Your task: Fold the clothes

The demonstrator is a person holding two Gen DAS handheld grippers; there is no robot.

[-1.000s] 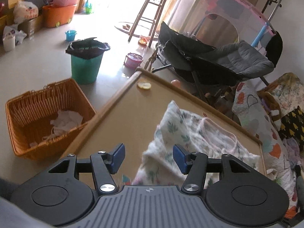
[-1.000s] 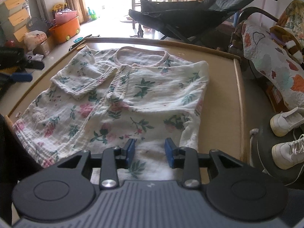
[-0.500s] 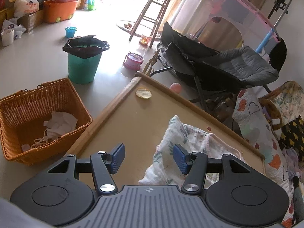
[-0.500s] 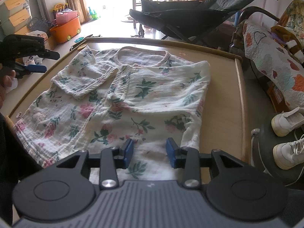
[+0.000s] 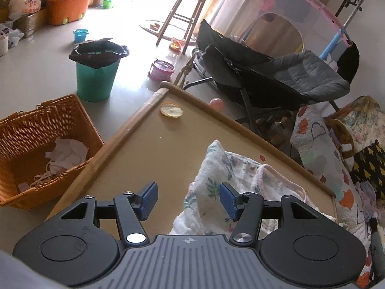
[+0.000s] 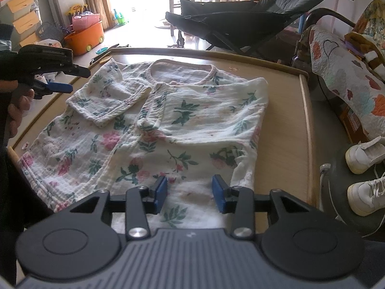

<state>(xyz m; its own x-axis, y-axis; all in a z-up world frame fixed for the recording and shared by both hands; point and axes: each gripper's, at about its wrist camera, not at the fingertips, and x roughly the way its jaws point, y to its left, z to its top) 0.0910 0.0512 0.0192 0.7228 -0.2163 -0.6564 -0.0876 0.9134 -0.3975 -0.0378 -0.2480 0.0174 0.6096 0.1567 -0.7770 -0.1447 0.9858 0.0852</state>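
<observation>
A white cotton garment printed with pink flowers and green leaves (image 6: 154, 130) lies spread flat on the tan worktop with a raised wooden rim (image 6: 305, 125), its pink-trimmed neckline toward the far edge and its hem toward the near edge. One sleeve is folded inward over the chest on the left of the right wrist view; the garment's right side is folded in to a straight edge.

The right gripper (image 6: 190, 191) hangs low over the hem area with its blue pads apart. Its jaws have just been opening, and the cloth shows beneath the gap; no fold is pinched between the pads.

The left gripper (image 5: 189, 201) is over the far left part of the worktop, open, with nothing between its pads. In its own view the garment's shoulder corner (image 5: 216, 168) lies under and just past its right-hand pad, and bare worktop shows under the other. In the right wrist view the same gripper (image 6: 60, 82) appears at the left edge, held by a hand (image 6: 16, 110), just beside the folded sleeve.

On the floor past the worktop stand an orange wicker basket with white cloth inside (image 5: 36, 149) and a green bin with a black liner (image 5: 96, 74).
</observation>
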